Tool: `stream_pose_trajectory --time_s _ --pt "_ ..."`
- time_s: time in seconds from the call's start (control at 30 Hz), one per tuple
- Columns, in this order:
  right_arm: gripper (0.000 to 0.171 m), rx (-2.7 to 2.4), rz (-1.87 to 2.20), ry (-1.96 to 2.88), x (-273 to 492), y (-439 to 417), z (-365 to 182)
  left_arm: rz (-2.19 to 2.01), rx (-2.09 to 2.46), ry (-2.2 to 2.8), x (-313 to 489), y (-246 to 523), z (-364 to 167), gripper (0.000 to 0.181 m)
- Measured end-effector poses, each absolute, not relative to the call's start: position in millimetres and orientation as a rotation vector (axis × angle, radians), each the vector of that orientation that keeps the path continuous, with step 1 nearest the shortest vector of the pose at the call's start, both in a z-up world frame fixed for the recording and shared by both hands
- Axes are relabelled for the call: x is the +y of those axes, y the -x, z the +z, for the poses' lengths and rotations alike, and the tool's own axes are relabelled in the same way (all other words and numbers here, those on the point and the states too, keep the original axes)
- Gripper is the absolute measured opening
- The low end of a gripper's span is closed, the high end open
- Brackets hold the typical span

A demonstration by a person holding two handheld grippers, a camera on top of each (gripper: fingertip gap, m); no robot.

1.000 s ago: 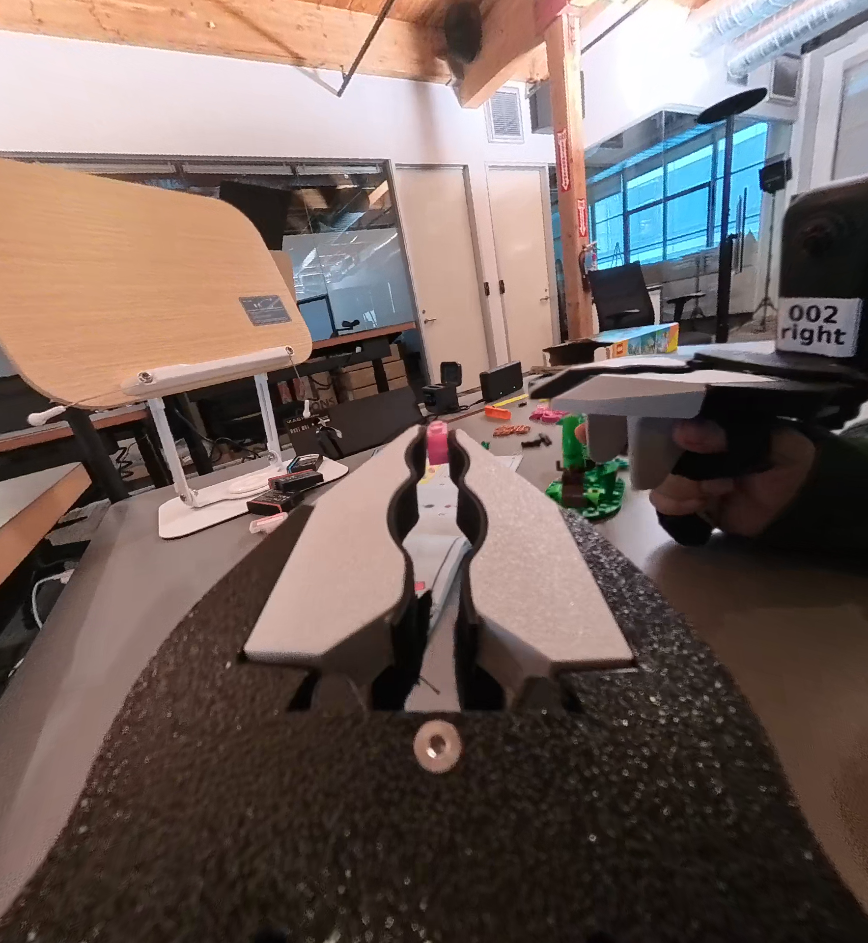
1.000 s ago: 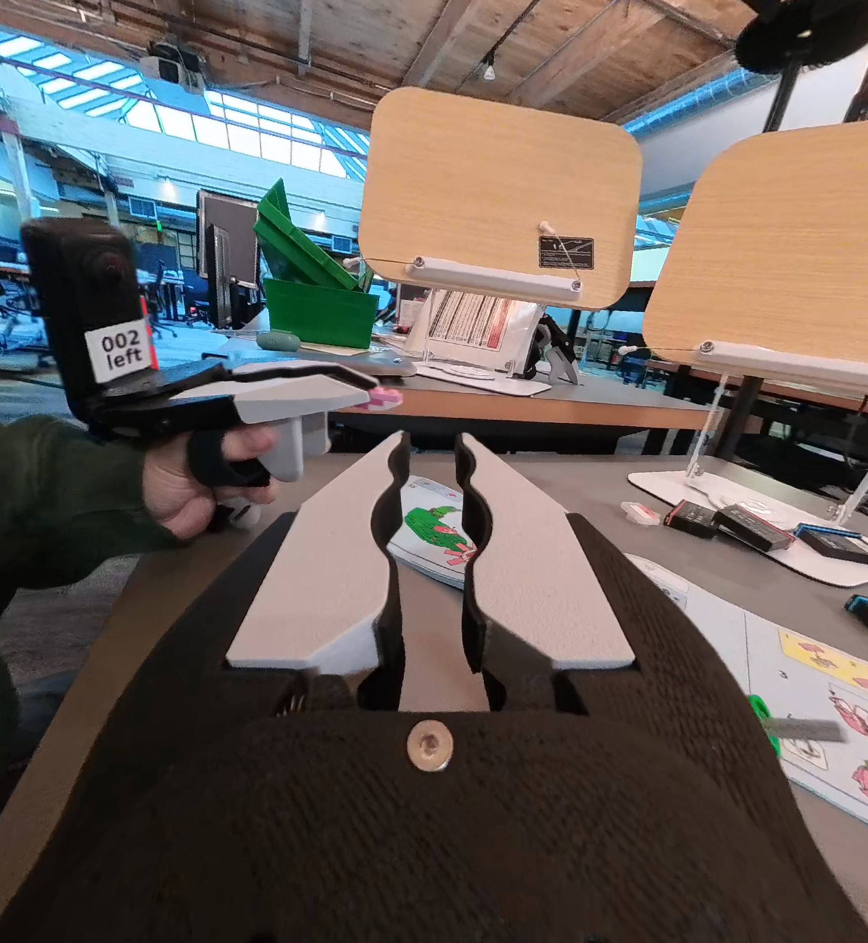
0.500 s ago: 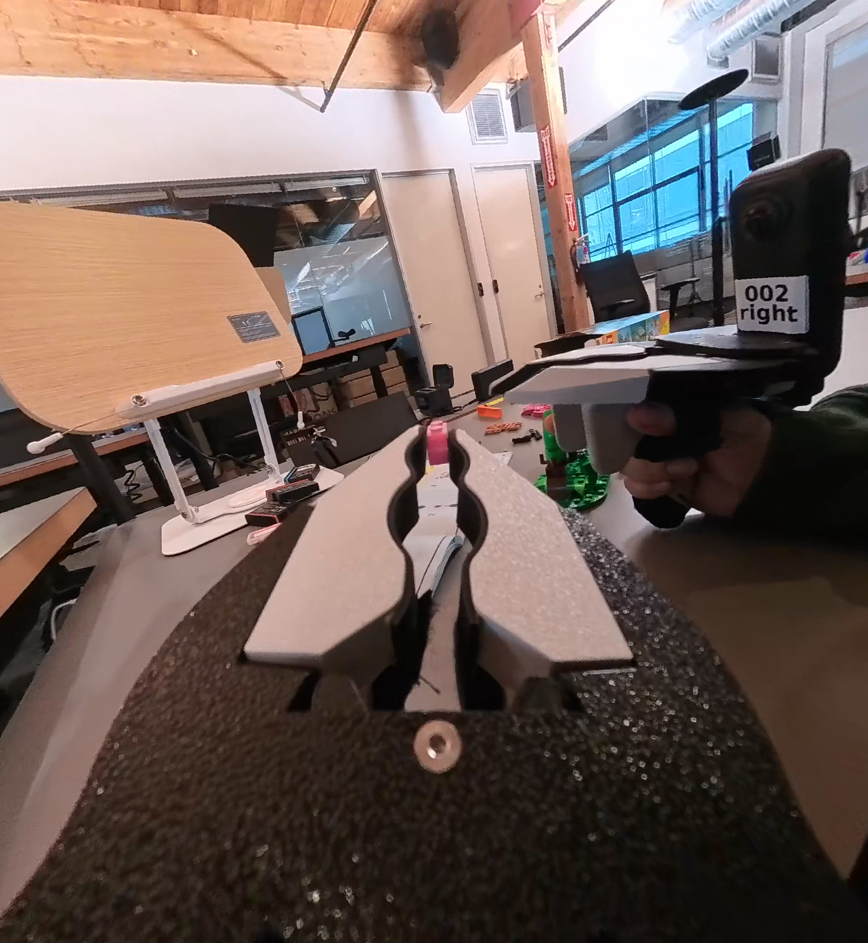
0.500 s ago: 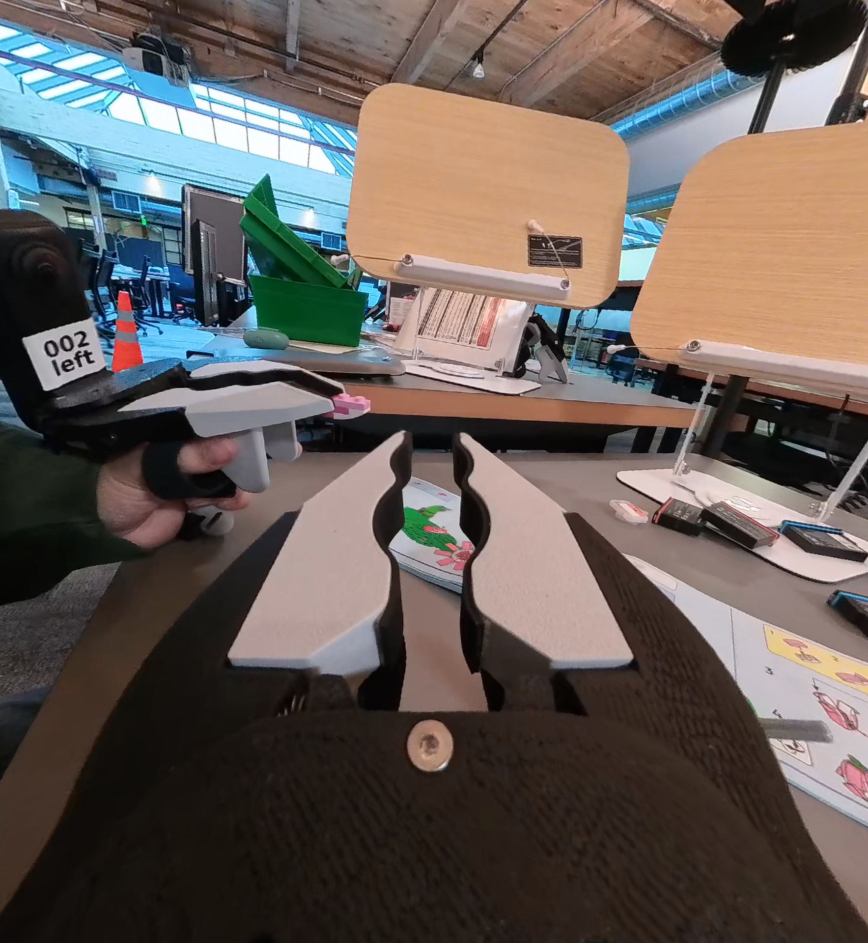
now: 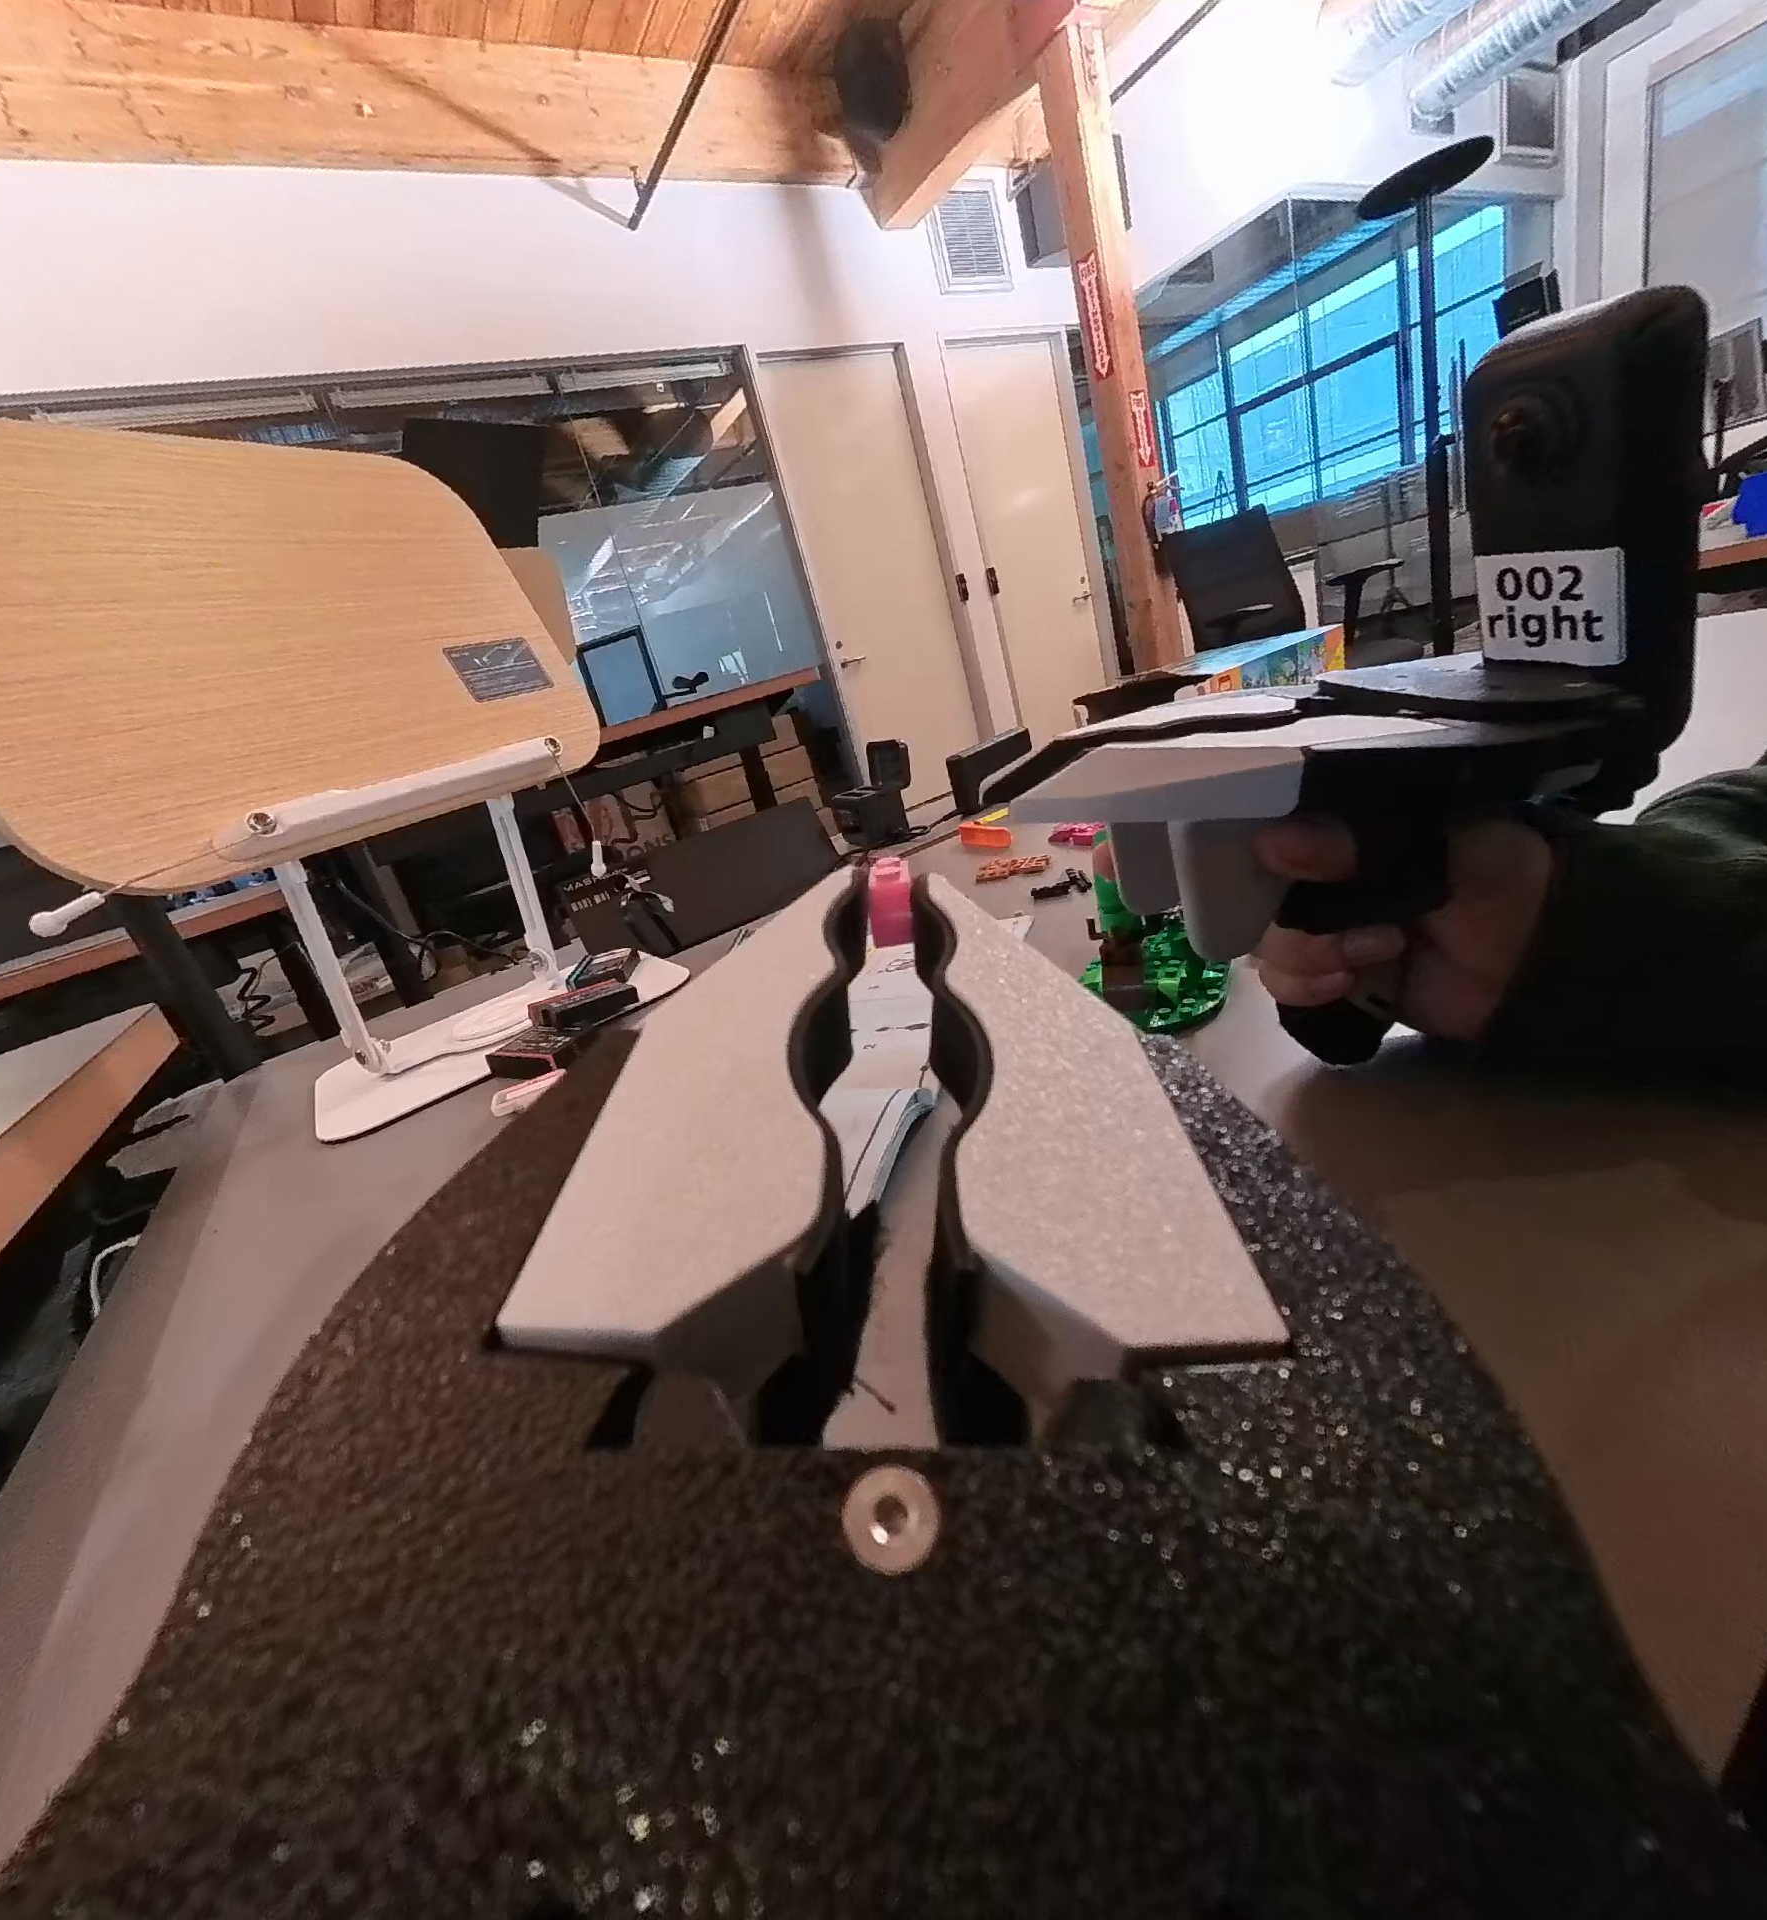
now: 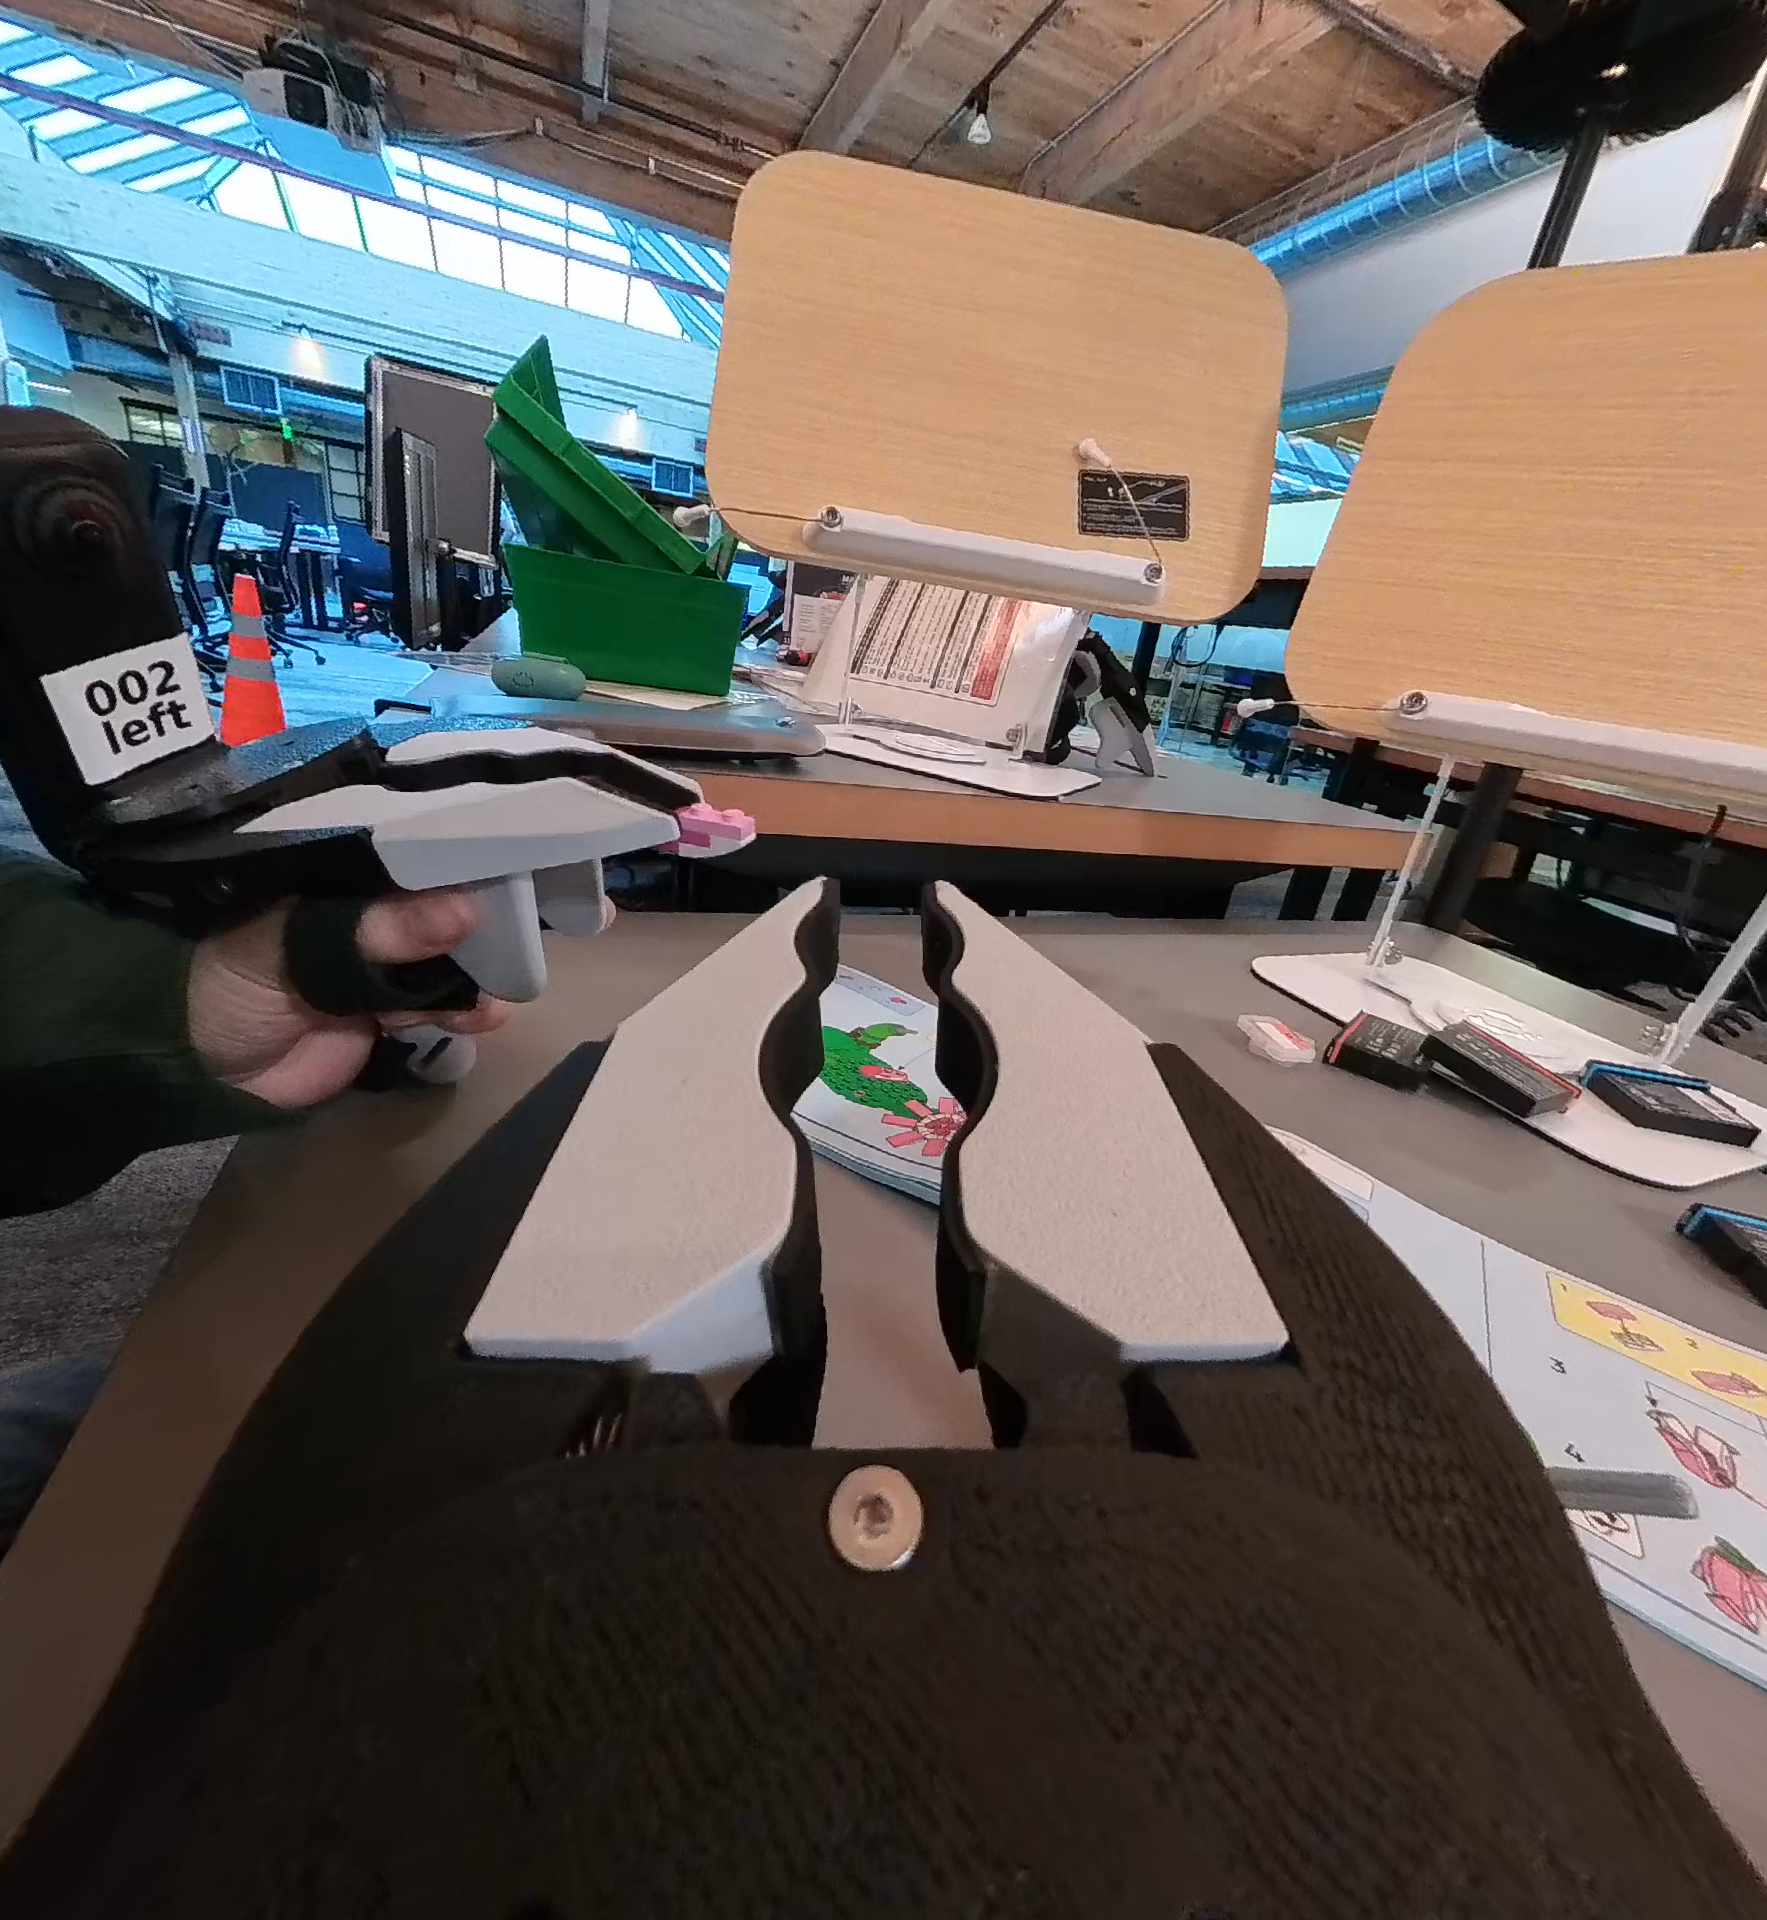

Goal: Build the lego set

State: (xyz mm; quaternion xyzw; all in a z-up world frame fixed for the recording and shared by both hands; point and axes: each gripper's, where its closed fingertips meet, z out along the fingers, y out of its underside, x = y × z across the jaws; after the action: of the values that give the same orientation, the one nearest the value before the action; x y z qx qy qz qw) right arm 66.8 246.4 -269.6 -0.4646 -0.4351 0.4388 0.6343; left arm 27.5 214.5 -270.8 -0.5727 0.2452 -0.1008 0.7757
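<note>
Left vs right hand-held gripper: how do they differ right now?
The left hand-held gripper is shut on a pink brick; the right hand-held gripper holds nothing. The left's fingers are pinched near together at the tips; the right's stand apart with a clear gap. Both are raised above the grey table, each gripped by a hand in a dark green sleeve.

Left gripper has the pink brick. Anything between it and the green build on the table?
Partly. The pink brick sits clamped at the tips of the left gripper. In the left wrist view, the right gripper, held in a hand, hangs in front of and above the green build, covering its top. Nothing else visible blocks the way.
</note>
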Motion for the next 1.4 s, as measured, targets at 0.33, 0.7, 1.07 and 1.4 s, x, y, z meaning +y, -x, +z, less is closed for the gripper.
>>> stream_pose_trajectory --time_s 0.33,0.7,1.07,1.4 --pt "0.014 -1.022 1.054 1.048 239 -65 -270 -0.237 0.559 1.243 213 -32 -272 0.005" --pt "0.019 -1.115 1.439 0.972 203 -62 -263 -0.628 0.668 1.227 198 -52 -271 0.005" --pt "0.019 -1.16 1.517 0.931 184 -62 -260 -0.777 0.761 1.246 190 -63 -275 0.005" --pt "0.011 -1.212 1.506 0.949 177 -56 -265 -0.841 0.774 1.216 184 -63 -272 0.005"
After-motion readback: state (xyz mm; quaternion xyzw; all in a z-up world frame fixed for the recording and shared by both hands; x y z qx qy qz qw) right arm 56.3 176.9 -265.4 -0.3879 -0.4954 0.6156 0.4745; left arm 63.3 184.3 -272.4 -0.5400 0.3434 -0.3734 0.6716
